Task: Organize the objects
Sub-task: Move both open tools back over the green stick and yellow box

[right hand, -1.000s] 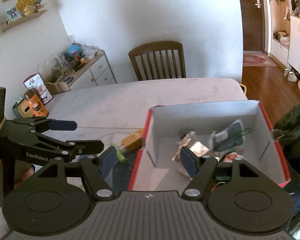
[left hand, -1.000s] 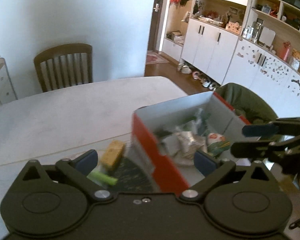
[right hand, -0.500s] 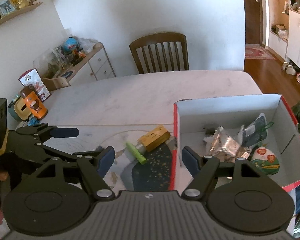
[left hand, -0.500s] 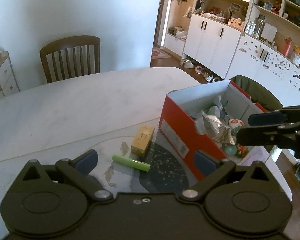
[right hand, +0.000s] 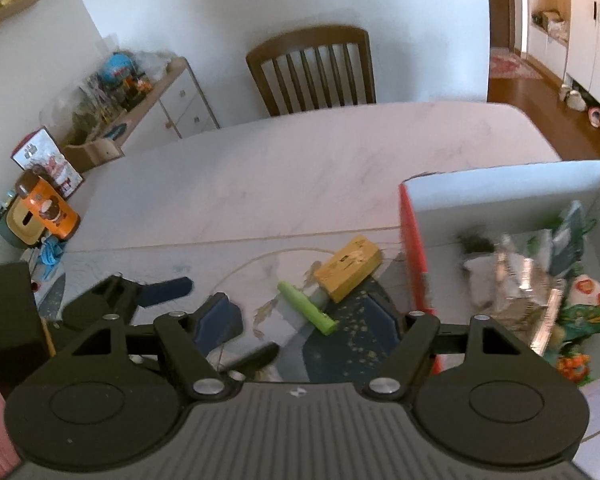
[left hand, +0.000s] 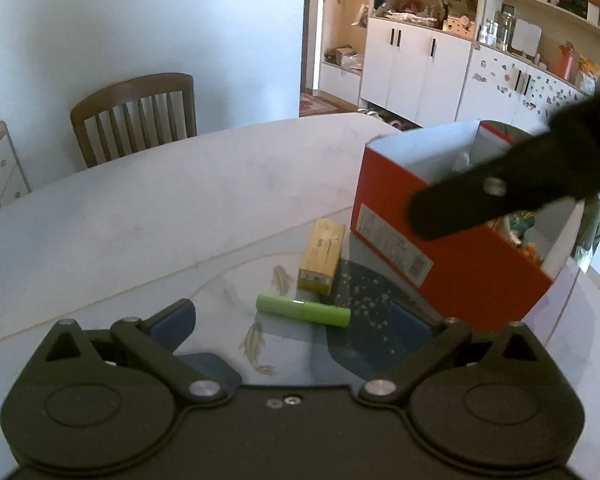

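Both empty: left gripper (left hand: 290, 316) and right gripper (right hand: 308, 312) spread wide above the green tube (left hand: 302, 310). Tube and yellow box (left hand: 321, 255) loose near the worktop (left hand: 160, 208) front edge, beside the red box (left hand: 440, 256). Next, probably: lowering, centring, closing on the tube.

Both tools nearer green tube (left hand: 302, 310).

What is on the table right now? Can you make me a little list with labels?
table: white marble-look top
red box: open, at the right, with packets and toys inside
yellow box: lying flat, beside the red box
green tube: lying on its side, just in front of the yellow box
left gripper: open, empty
right gripper: open, empty
chair: wooden, behind the table
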### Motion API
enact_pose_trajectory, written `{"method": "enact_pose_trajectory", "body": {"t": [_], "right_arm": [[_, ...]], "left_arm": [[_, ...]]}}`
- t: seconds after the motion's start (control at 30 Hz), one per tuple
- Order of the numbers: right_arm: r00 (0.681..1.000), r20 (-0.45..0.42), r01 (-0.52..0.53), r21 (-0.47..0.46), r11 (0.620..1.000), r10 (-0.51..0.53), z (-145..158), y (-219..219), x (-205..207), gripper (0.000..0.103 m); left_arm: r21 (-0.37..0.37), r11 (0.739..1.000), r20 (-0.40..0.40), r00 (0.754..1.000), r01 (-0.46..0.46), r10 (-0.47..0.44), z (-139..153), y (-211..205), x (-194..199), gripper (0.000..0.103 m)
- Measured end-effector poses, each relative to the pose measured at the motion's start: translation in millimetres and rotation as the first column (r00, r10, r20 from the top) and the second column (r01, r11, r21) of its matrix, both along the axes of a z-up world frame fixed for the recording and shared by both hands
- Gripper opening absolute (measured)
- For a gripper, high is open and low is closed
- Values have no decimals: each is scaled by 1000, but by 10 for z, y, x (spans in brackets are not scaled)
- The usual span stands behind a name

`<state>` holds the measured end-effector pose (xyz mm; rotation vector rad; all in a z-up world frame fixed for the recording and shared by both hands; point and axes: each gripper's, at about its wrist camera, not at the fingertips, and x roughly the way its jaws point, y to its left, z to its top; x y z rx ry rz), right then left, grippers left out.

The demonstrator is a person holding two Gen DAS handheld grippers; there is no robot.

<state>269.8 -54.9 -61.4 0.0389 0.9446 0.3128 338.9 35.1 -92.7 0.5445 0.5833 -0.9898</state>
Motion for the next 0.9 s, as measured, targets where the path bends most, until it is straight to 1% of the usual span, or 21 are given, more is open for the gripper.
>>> {"method": "enact_pose_trajectory", "body": {"t": [0.13, 0.3, 0.37, 0.53, 0.63, 0.77, 0.9], "right_arm": [[999, -46, 26, -26, 999, -27, -188, 187, 181, 74], [992, -92, 86, -74, 994, -92, -388, 269, 457, 74], [988, -117, 95, -79, 992, -103, -462, 282, 568, 74], [971, -159, 161, -109, 981, -177, -652, 298, 779, 74], [955, -196, 202, -112, 973, -221, -797, 286, 886, 74], [941, -231, 227, -113, 967, -248, -928, 312, 1024, 74], [924, -250, 260, -139, 956, -288, -1039, 316, 1122, 74]], "left_arm": [[-6, 1000, -4, 1000, 15, -15, -140, -44, 79, 102], [-11, 1000, -17, 1000, 22, -22, -291, -111, 200, 102], [-11, 1000, -20, 1000, 20, -20, -350, -135, 253, 102], [-12, 999, -15, 999, 38, -38, -447, -174, 329, 102], [-11, 999, -6, 999, 50, -50, -496, -187, 342, 102], [-15, 998, 0, 998, 66, -66, -546, -226, 362, 102], [-14, 997, 6, 997, 74, -73, -596, -261, 369, 100]]}}
